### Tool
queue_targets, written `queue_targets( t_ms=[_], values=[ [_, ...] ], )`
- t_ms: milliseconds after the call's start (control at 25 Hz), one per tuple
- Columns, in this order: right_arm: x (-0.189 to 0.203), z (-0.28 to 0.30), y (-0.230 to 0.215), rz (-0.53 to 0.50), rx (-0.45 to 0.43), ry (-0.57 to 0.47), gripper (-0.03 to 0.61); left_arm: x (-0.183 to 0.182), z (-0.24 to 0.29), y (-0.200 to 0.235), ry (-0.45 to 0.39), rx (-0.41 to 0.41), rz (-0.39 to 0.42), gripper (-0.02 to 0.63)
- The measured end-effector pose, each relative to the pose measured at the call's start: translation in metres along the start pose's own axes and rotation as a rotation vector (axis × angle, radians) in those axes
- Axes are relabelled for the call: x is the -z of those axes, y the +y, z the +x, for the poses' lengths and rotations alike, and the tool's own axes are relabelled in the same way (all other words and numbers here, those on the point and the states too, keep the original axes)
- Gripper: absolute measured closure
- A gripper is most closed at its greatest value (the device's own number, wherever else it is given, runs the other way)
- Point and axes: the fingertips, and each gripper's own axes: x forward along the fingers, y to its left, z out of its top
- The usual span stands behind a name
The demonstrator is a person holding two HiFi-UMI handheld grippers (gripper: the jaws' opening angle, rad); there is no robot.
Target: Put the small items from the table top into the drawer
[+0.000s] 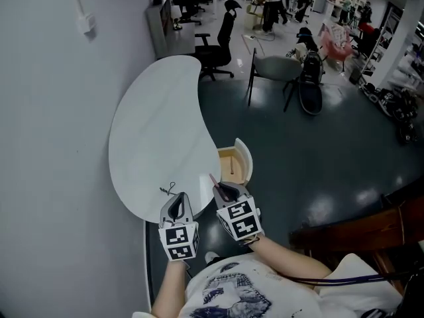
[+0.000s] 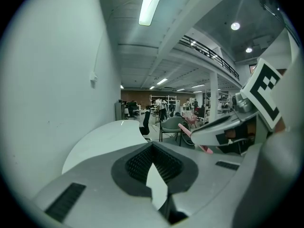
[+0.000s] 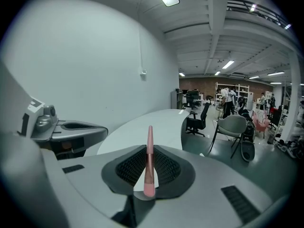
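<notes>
Right gripper view first: a slim pink stick with a pointed tip (image 3: 149, 160) stands clamped between the dark ribbed pads, tip aimed forward. The right hand-held gripper (image 1: 217, 185) is clenched on it, so this item is off the worktop and in the air.

From the head view, that gripper hangs at the near right edge of the white kidney-shaped worktop (image 1: 159, 124). The open drawer with a pale wooden inside and a white curved front (image 1: 245, 158) sits just beyond it. By my reading this is the carry step, one item on its way to the drawer.

The left hand-held gripper (image 1: 180, 196) hovers beside it over the near edge, jaws drawn together on nothing. A small dark wiry item (image 1: 169, 189) lies on the worktop just past its tips.

Next, the stick needs to travel a little farther and right until it's over the drawer's opening. Then comes a dip inside and a release, keeping clear of the drawer's front wall.
</notes>
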Motion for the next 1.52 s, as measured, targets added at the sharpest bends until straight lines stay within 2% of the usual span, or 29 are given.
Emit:
queue_targets(
  t_ms=[800,1040,1240,1520],
  values=[
    [0.016,-0.016,-0.189,0.044,-0.039,0.009,0.518,-0.028,0.128,-0.153,0.044,0.012,0.027,0.594],
    [0.017,-0.007,-0.216,0.046,-0.088,0.006,0.518,-0.025,0.149,-0.177,0.065,-0.017,0.025,0.594],
    [0.02,-0.003,-0.228,0.039,-0.137,0.021,0.518,-0.024,0.161,-0.188,0.072,-0.058,-0.008,0.594],
    [0.037,-0.001,-0.246,0.042,-0.164,0.047,0.518,-0.014,0.17,-0.206,0.085,-0.089,-0.029,0.594]
  ],
)
